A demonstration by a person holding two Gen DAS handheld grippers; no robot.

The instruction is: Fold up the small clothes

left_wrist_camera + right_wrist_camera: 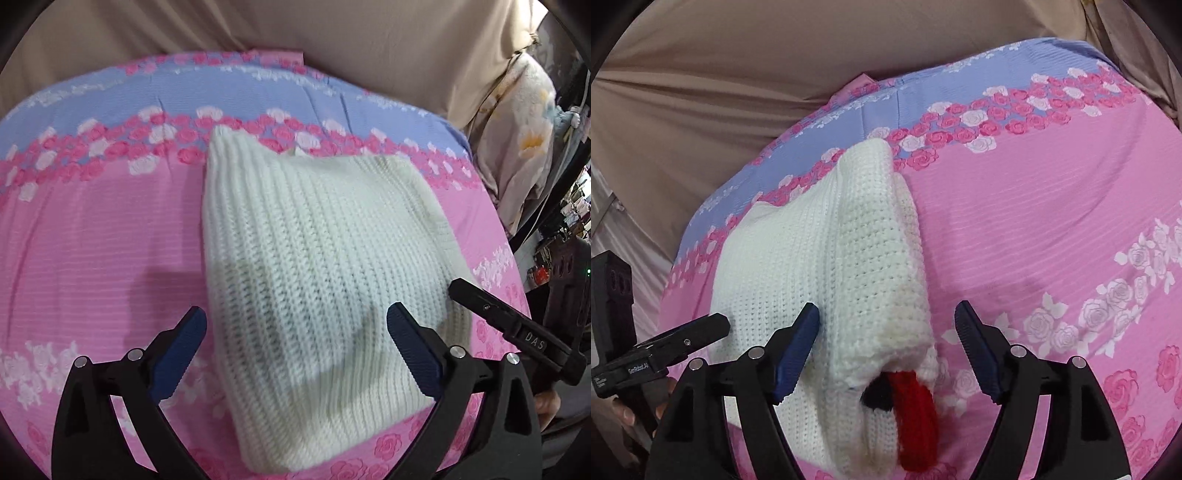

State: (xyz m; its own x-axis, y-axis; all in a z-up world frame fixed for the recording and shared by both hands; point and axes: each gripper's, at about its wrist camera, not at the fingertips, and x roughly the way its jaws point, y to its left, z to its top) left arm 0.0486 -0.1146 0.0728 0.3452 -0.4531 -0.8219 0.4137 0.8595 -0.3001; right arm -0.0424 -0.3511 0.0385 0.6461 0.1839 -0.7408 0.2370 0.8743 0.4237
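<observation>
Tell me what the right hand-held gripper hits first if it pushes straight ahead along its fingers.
Probably the folded white knit sweater: the open right hand-held gripper points at its near edge, where a red trim piece sticks out. Depth is unclear; it may pass just above onto the floral bedsheet.

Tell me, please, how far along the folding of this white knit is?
Mostly done: the white knit garment lies folded into a compact bundle on the floral sheet. Nothing is in hand; the left gripper and right gripper are open. A red and black part protrudes, perhaps needing tucking.
</observation>
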